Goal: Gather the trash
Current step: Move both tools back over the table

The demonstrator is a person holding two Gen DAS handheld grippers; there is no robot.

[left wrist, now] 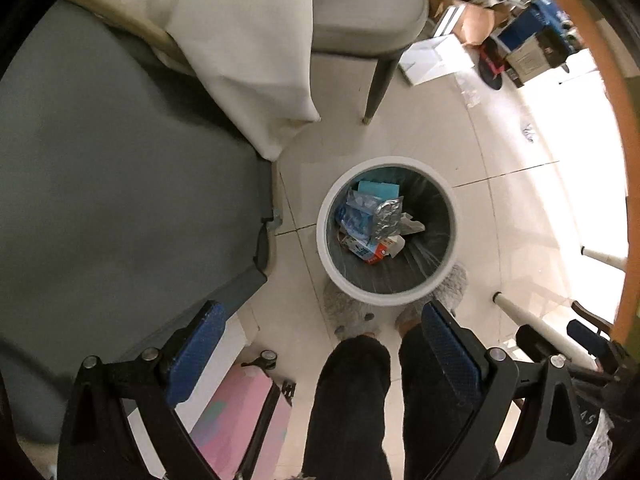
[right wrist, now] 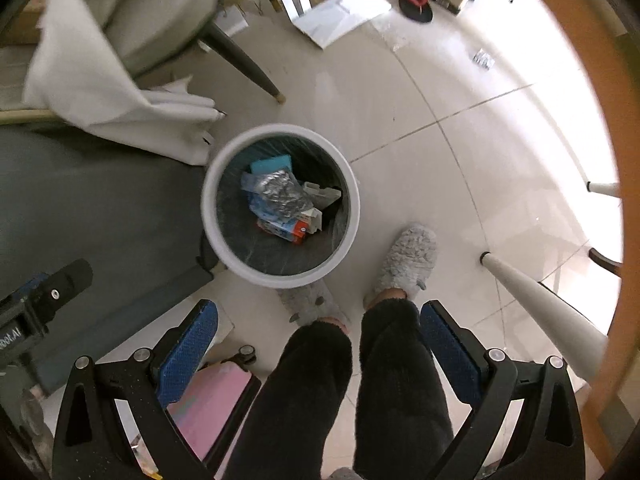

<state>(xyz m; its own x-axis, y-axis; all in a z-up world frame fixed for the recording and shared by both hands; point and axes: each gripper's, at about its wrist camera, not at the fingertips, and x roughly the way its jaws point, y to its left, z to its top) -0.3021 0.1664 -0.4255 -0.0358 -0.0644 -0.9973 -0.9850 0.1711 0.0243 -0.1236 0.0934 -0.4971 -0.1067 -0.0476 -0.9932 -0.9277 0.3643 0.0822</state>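
A round white trash bin with a dark liner stands on the tiled floor, seen from above; it also shows in the right wrist view. Inside lie a crumpled foil wrapper, blue plastic packaging, a teal box and an orange-and-white carton. My left gripper is open and empty, high above the floor, nearer me than the bin. My right gripper is open and empty, above the person's legs. The left gripper's body shows at the right view's left edge.
A grey table top with a white cloth lies left of the bin. A grey chair stands behind it. The person's slippered feet are beside the bin. A pink suitcase, white table legs and boxes surround.
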